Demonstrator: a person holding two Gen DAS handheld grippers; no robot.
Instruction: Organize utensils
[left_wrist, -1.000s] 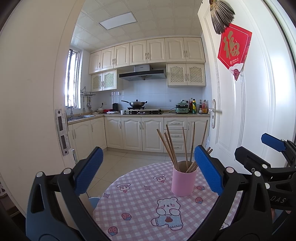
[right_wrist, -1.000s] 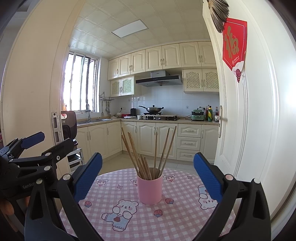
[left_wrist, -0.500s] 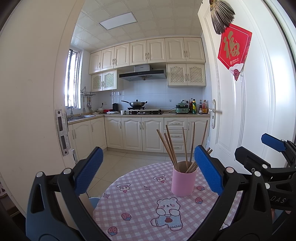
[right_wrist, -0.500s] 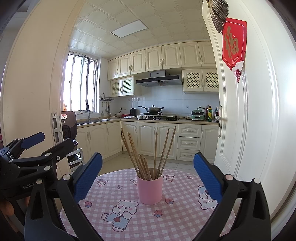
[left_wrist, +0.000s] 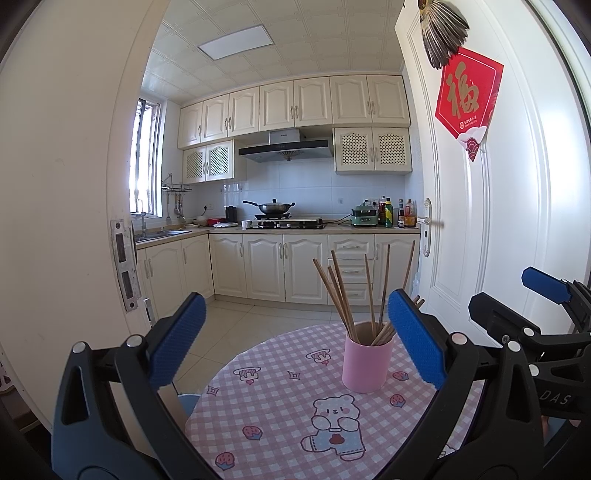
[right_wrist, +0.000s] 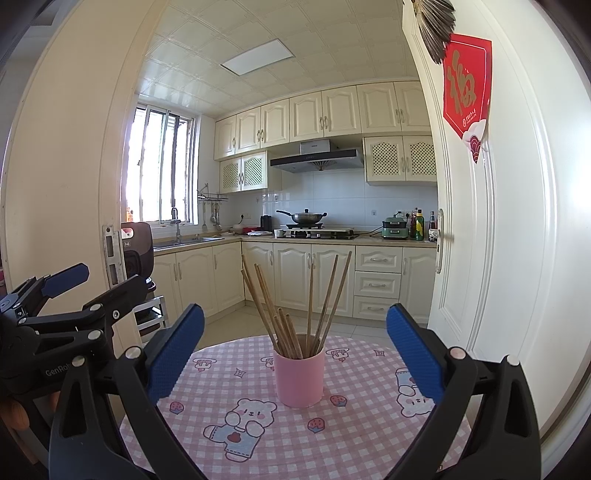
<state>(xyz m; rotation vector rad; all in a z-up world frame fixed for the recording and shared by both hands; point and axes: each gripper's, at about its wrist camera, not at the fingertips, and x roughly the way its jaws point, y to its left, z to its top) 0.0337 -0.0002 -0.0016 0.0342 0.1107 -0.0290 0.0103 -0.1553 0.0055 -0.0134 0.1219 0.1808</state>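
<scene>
A pink cup (left_wrist: 366, 363) (right_wrist: 300, 376) stands upright on a round table covered with a pink checked cloth (left_wrist: 280, 413) (right_wrist: 369, 432). Several wooden chopsticks (left_wrist: 345, 299) (right_wrist: 317, 302) fan out of the cup. My left gripper (left_wrist: 295, 343) is open and empty, held short of the cup, which sits toward its right finger. My right gripper (right_wrist: 295, 350) is open and empty too, with the cup centred between its blue pads (right_wrist: 177, 350). In the right wrist view the left gripper's body shows at the left edge; in the left wrist view the right gripper's body shows at the right edge.
A white door (left_wrist: 491, 221) (right_wrist: 491, 240) stands open close to the table's right side. A door frame (left_wrist: 74, 221) rises on the left. Beyond the table lie a tiled floor (left_wrist: 236, 325) and kitchen cabinets (left_wrist: 280, 269). A blue stool (left_wrist: 186, 402) peeks out beside the table's left edge.
</scene>
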